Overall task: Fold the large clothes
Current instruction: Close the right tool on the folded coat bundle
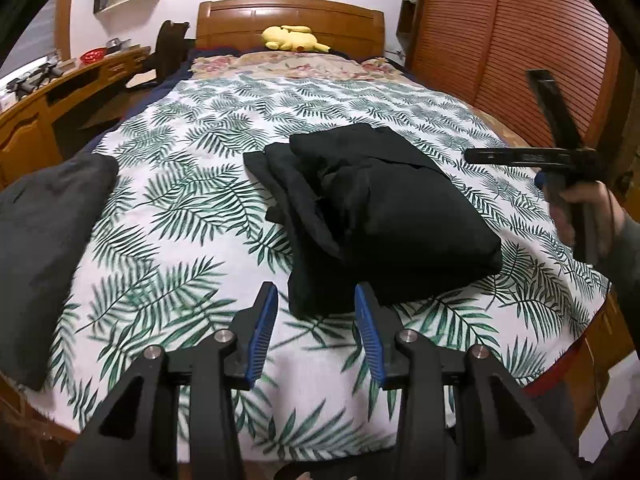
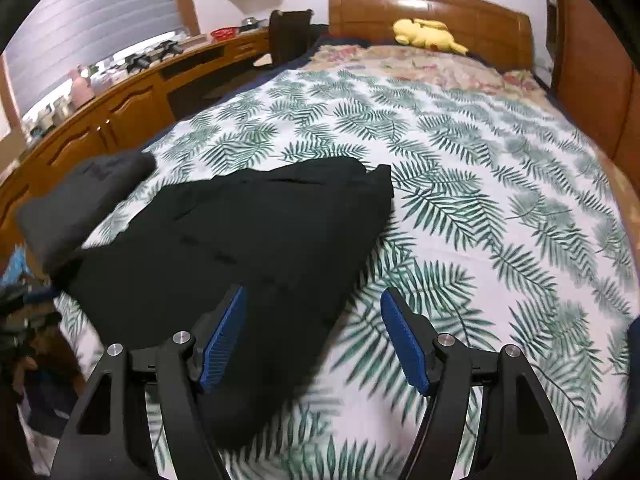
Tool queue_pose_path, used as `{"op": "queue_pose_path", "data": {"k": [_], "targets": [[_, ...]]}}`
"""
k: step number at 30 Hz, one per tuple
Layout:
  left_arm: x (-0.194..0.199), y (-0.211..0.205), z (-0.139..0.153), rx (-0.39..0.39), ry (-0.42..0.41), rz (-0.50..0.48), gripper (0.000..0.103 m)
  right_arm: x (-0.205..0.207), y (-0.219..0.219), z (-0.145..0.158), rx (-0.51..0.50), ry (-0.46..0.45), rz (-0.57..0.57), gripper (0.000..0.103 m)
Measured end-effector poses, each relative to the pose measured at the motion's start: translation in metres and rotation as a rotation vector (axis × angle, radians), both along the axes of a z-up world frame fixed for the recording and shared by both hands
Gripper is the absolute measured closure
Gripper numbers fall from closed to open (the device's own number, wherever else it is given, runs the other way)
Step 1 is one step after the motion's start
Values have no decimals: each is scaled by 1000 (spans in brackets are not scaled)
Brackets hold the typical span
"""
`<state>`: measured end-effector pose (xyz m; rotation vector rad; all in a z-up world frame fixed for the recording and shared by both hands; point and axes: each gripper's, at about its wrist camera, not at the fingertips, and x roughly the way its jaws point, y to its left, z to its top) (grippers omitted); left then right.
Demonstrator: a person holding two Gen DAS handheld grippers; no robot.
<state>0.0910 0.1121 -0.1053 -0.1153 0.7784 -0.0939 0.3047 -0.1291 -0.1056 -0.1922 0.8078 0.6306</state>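
Note:
A black garment (image 1: 372,208) lies folded in a thick bundle on the leaf-print bed cover (image 1: 192,184); in the right wrist view the same black garment (image 2: 248,236) spreads across the left half. My left gripper (image 1: 316,292) hovers just in front of its near edge, jaws open, nothing between the blue pads (image 1: 262,336). My right gripper (image 2: 312,296) is open wider, its left pad over the garment's near corner, its right pad over the bed cover (image 2: 500,200), gripping nothing. From the left wrist view the right gripper's body (image 1: 560,160) shows at the right, held by a hand.
A dark grey folded garment (image 1: 44,248) rests at the bed's left edge, also seen as the grey garment (image 2: 84,196). A yellow plush toy (image 1: 292,38) lies by the wooden headboard (image 1: 288,16). A wooden desk (image 2: 120,104) runs along the left; a louvred wardrobe (image 1: 512,40) stands right.

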Motion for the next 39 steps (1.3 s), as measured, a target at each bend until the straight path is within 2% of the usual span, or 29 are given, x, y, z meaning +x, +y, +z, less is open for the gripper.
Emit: {"op": "queue_pose_path", "data": {"k": [6,14,21,26,37,39], "targets": [[23,5,-14,0,21,-28,64,46,15,-22,-43,31,-45,32],[42,4,-40,-13,68,-60,63,116,35,-46,-3,118,-87,31],[46,6,-52,-45,96,-62,62,158,48,-62,-20,158,-89,14],[50,4,-52,-40,100,-68,62,174,50,-75,-17,213,-81,12],[53,4,-55,-50,106,-60,62,181,55,-94,-23,266,-80,11],[53,8,-56,-78,105,-50,62,181,57,-94,-21,276,-69,18]]}}
